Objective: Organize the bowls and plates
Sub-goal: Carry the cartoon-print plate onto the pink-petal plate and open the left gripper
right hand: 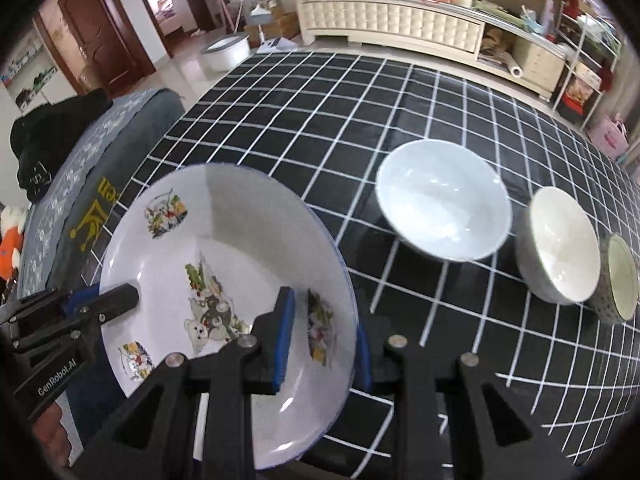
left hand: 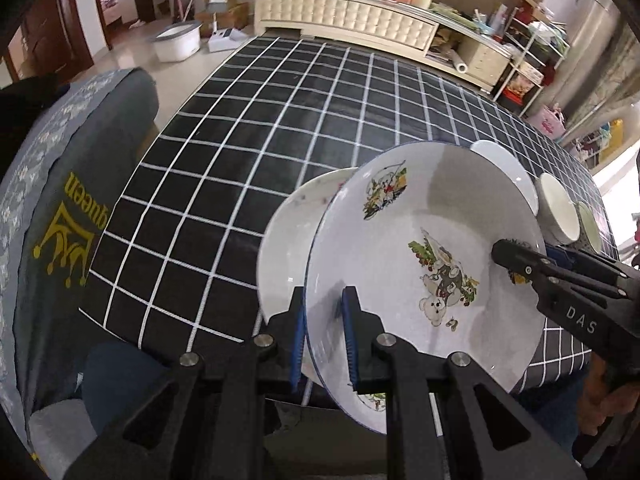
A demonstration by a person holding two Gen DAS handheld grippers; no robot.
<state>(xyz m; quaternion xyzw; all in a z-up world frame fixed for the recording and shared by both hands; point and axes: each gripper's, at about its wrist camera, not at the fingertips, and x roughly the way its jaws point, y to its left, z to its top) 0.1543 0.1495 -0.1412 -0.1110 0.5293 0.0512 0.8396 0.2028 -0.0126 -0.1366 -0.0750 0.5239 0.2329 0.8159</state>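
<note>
Both the left gripper [left hand: 323, 344] and right gripper [right hand: 324, 344] clench opposite rims of the cartoon plate [right hand: 224, 280], held tilted above the plain plate [left hand: 284, 240]. Beside it, three bowls [right hand: 444, 200] sit unstacked on the tabletop [left hand: 248, 152]; stacking looks barely begun.

Cartoon-printed plate [left hand: 424, 264] (blue-rimmed), tilted, aloft

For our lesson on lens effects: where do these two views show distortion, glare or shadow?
Left wrist view: the tablecloth grid bows outward, corners are vignetted black, and a grey shadow falls across the cartoon plate. Right wrist view: the same curved grid, bright glare spots on the plate's rim, soft highlights inside the pale bowl.
</note>
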